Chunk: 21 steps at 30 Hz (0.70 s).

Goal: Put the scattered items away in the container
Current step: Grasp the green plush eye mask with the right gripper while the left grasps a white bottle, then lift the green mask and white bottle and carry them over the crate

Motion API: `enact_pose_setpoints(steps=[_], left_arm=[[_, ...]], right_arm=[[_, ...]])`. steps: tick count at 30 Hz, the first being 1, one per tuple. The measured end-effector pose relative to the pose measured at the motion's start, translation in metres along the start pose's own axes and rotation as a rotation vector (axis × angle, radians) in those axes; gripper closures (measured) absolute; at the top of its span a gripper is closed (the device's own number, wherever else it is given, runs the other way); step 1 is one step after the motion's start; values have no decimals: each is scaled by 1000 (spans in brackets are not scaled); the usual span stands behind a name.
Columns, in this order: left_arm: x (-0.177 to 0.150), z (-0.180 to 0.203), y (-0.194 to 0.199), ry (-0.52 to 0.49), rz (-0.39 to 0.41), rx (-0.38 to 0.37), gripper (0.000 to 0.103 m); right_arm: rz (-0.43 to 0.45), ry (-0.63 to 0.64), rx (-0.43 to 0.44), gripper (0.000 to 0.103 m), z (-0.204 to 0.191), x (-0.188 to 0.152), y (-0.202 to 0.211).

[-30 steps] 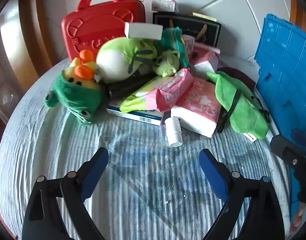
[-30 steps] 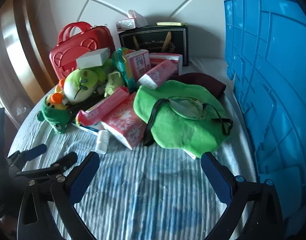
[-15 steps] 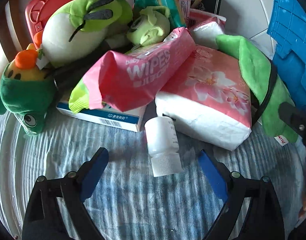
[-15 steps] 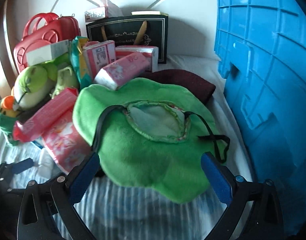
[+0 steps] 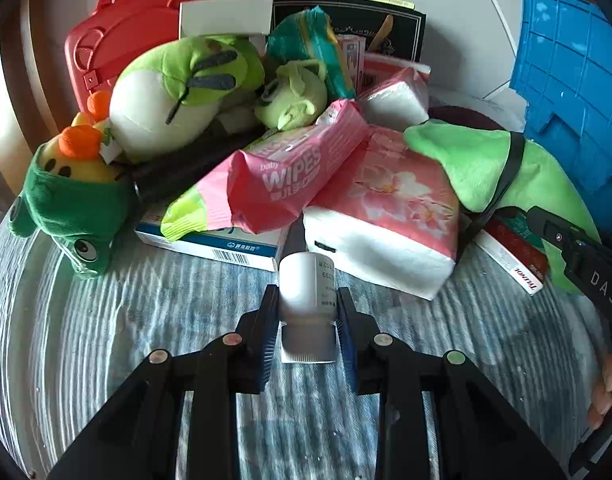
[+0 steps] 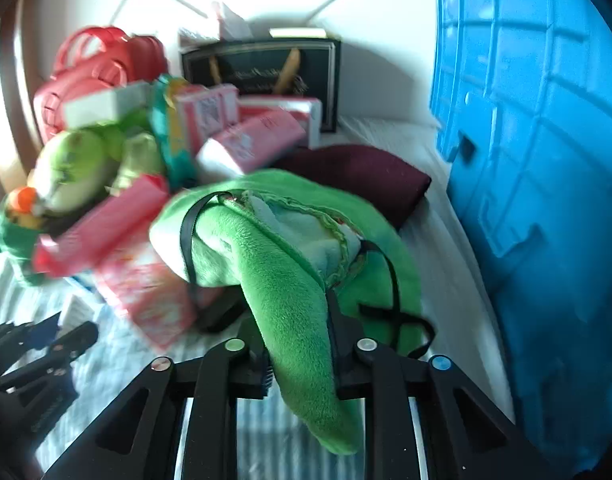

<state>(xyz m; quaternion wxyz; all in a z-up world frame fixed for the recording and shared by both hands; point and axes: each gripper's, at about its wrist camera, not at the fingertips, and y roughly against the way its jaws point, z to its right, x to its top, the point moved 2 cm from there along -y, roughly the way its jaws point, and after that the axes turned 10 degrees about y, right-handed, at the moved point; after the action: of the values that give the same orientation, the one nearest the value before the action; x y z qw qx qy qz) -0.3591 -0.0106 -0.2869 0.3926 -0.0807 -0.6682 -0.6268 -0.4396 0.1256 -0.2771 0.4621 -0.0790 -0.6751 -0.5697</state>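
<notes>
My left gripper [image 5: 307, 312] is shut on a small white bottle [image 5: 307, 286] lying on the striped cloth in front of the pile. My right gripper [image 6: 300, 356] is shut on a fold of the green plush eye mask [image 6: 290, 280] with black straps, and the fold is raised. The mask also shows at the right of the left wrist view [image 5: 485, 168]. The blue crate [image 6: 545, 160] stands close on the right. The pile holds a pink wipes pack [image 5: 290, 172], a pink tissue pack [image 5: 389, 208], green plush toys [image 5: 182, 92] and a red case [image 5: 146, 28].
A dark red cloth [image 6: 361, 176] lies behind the mask, next to the crate. A black framed box [image 6: 262, 68] leans on the white tiled wall at the back. A blue-and-white flat box [image 5: 218, 244] lies under the wipes. The left gripper shows at the lower left of the right wrist view [image 6: 46, 344].
Both grippers moved forward and shut: the left one closed on the white bottle, the right one closed on the green eye mask and lifted its near edge.
</notes>
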Motion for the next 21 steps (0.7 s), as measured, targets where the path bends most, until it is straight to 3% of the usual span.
enact_pose_setpoints(steps=[9, 21], left_arm=[[13, -22, 103, 8, 96, 10, 76], [12, -41, 264, -4, 272, -40, 76]], right_arm=[[90, 37, 78, 85, -43, 8, 100], [260, 44, -6, 85, -75, 27, 267]])
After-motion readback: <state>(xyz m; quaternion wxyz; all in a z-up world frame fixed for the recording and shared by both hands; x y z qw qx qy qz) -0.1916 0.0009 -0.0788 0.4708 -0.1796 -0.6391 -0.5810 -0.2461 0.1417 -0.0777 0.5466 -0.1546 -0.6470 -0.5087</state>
